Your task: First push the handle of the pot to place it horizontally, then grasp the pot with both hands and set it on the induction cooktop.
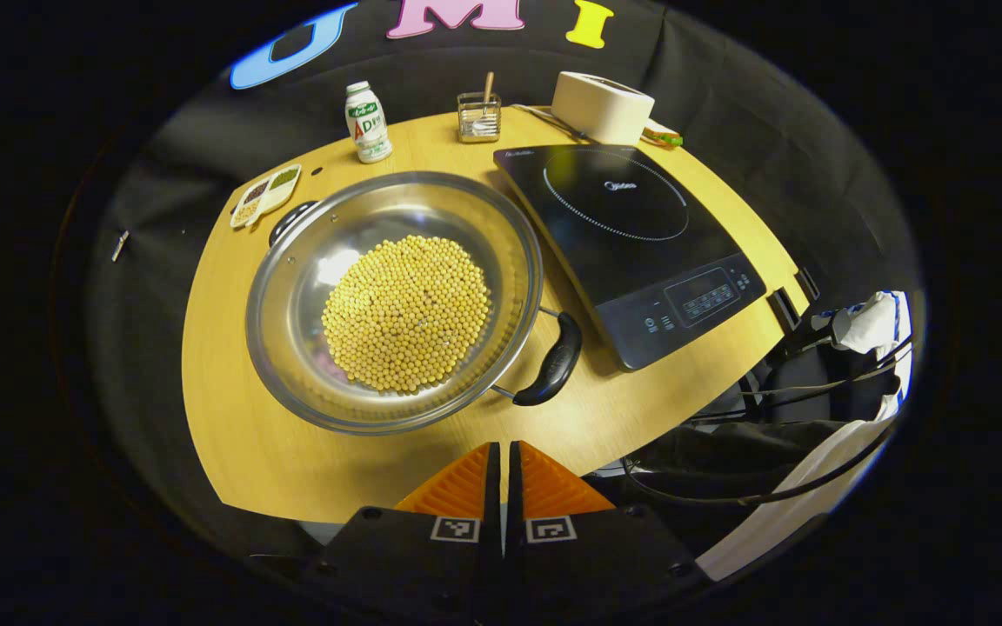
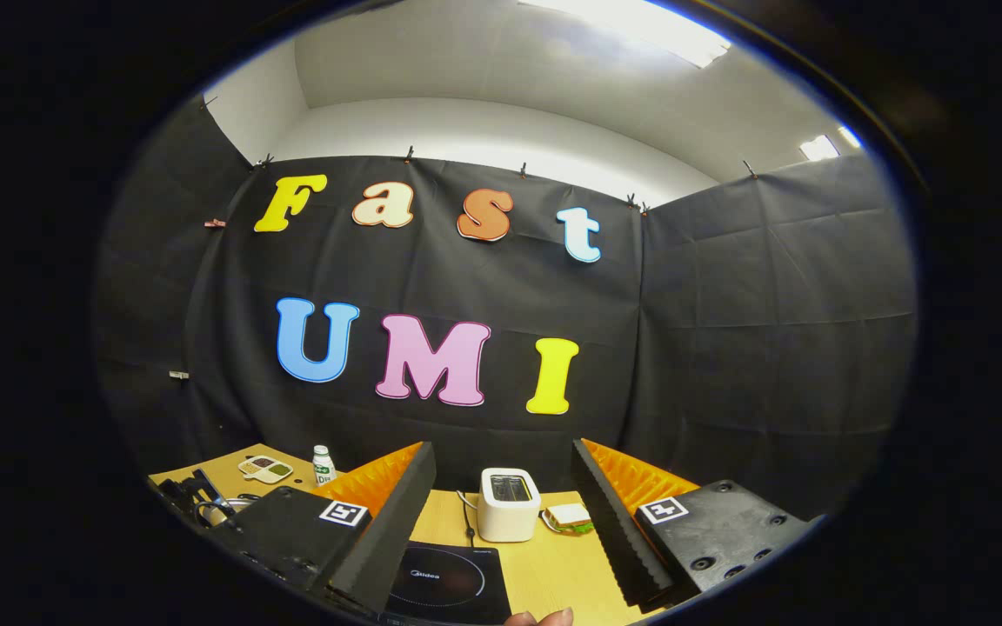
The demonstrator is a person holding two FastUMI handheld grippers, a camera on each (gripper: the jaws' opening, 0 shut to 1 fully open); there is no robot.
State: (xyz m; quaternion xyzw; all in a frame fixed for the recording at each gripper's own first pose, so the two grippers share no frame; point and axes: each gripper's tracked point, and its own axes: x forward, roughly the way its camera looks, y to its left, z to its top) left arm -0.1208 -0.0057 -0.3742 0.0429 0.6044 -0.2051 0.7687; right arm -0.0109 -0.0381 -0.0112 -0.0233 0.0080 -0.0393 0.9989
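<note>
Lying ahead of closed left hand-held gripper (image 1: pixel 502 487), pot (image 1: pixel 394 300) beside cooktop (image 1: pixel 631 243)

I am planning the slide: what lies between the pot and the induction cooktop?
In the left gripper view, only bare wooden table separates the pot from the induction cooktop; nothing stands there.

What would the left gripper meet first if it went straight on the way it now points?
Probably the pot's near handle, which lies just ahead of the shut left gripper and slightly to one side; otherwise the pot rim beside it. Depth is unclear.
</note>
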